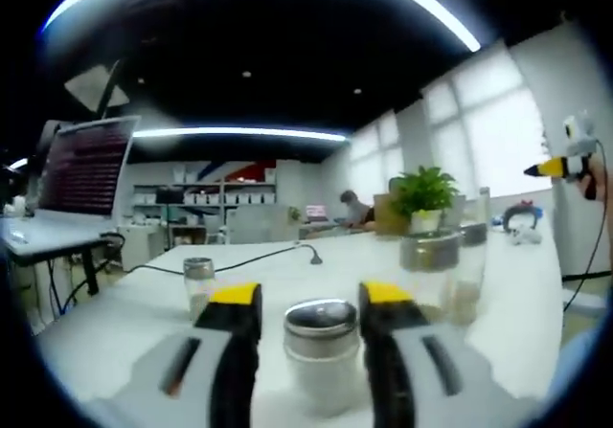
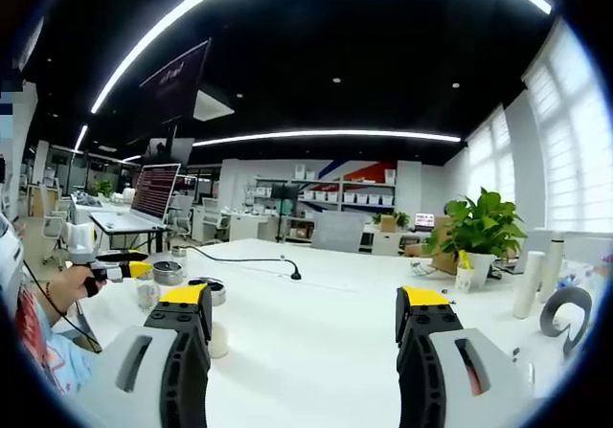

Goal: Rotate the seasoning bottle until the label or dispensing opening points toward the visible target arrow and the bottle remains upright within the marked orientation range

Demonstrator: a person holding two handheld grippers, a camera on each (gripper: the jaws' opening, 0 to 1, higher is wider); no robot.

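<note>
the left gripper [image 1: 308, 318] stood open low in the frame, jaws flanking the bottle [image 1: 321, 347] without clear contact. the right gripper [image 2: 302, 313] hung open over the table [image 2: 316, 351]. no arrow visible; rotation apparently not begun.

Bright ceiling light strips [image 2: 326, 137] and glaring windows [image 1: 488, 131] light both views; the left gripper view is blurred, and straight lines bow toward the edges.
</note>
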